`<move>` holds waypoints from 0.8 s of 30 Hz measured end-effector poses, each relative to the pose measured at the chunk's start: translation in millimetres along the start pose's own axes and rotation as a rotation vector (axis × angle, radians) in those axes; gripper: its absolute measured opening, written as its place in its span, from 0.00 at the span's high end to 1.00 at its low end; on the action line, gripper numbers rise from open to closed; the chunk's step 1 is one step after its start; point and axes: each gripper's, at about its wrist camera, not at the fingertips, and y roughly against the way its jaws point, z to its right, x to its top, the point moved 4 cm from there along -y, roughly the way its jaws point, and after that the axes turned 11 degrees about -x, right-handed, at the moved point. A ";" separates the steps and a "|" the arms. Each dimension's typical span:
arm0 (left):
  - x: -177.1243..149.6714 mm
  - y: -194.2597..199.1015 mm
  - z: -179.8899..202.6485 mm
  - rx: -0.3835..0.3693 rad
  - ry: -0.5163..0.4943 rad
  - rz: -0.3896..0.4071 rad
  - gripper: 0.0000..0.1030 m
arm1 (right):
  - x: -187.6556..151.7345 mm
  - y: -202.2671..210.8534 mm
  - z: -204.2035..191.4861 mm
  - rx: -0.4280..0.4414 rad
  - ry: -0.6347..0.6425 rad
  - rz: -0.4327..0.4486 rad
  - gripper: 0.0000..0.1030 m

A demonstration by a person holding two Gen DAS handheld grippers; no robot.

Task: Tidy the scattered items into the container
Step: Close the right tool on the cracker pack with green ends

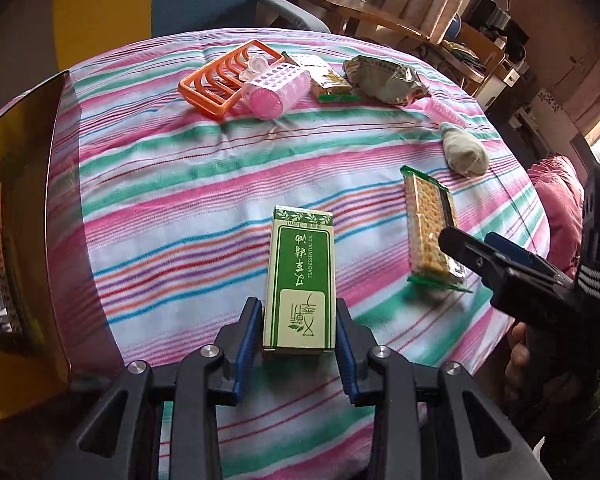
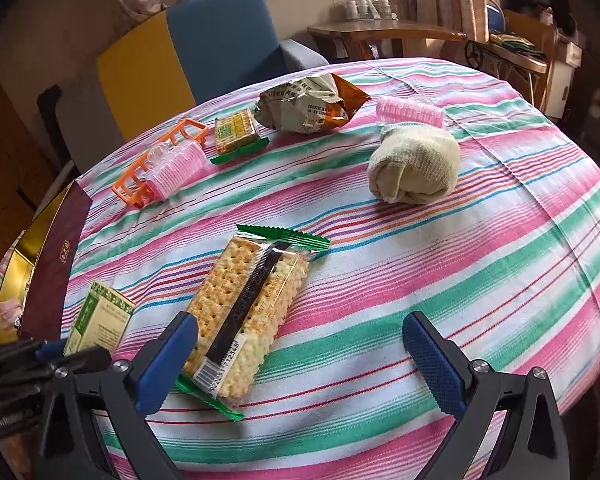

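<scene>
Left tool (image 1: 297, 330) clamps green box (image 1: 302, 276); only right view shows right tool (image 2: 300, 354) spread beside crackers (image 2: 244, 312).

Bare cloth (image 2: 440, 264) right of cracker pkt (image 2: 244, 312), sock roll (image 2: 414, 168) beyond

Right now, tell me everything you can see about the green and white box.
The green and white box is a slim cardboard carton printed with leaf borders, Chinese characters and "essential oil". It looks closed and undamaged, and its near end sits between the blue-padded fingers of the left gripper. Contact is unclear. Beneath it is the striped cloth, and the cracker packet lies apart.
</scene>
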 end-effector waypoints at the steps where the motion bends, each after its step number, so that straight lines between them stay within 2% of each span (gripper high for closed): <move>1: -1.6 1.5 0.5 -0.011 -0.005 0.004 0.55 | -0.3 0.9 -2.5 -0.002 -0.010 -0.010 0.01; 4: -4.9 6.0 0.3 -0.038 -0.007 0.015 0.50 | -0.6 -0.7 -14.4 -0.030 -0.008 -0.026 0.08; 7: -6.8 11.3 -0.9 -0.047 -0.021 0.032 0.49 | 1.6 -3.9 -27.5 -0.062 0.025 -0.025 0.17; 8: -7.3 13.3 -1.1 -0.046 -0.030 0.039 0.49 | 2.9 -4.9 -32.4 -0.067 0.045 -0.024 0.24; 9: -8.9 13.8 -0.4 -0.053 -0.035 0.039 0.49 | 4.3 -5.6 -37.6 -0.073 0.075 -0.019 0.39; 10: -10.9 13.6 0.6 -0.061 -0.039 0.035 0.49 | 5.8 -5.7 -42.4 -0.081 0.115 -0.011 0.42; 15: -21.0 12.7 5.6 -0.106 -0.058 0.018 0.49 | 0.6 -0.6 -54.2 -0.026 0.403 0.018 0.43; 17: -22.7 14.1 7.0 -0.116 -0.062 0.021 0.49 | -1.6 1.4 -48.6 0.013 0.478 0.003 0.42; 19: -19.3 18.4 6.3 -0.114 -0.059 0.039 0.47 | 0.4 0.9 -35.9 0.031 0.474 -0.021 0.37; 20: -16.6 20.6 5.2 -0.113 -0.055 0.048 0.46 | 2.4 0.1 -28.3 0.025 0.449 -0.029 0.29; 22: -11.0 24.6 2.7 -0.112 -0.047 0.064 0.43 | 5.5 -0.9 -15.5 0.032 0.369 -0.045 0.26; 24: -4.9 25.6 -0.3 -0.101 -0.044 0.069 0.42 | 6.3 -0.8 -7.2 0.040 0.284 -0.062 0.17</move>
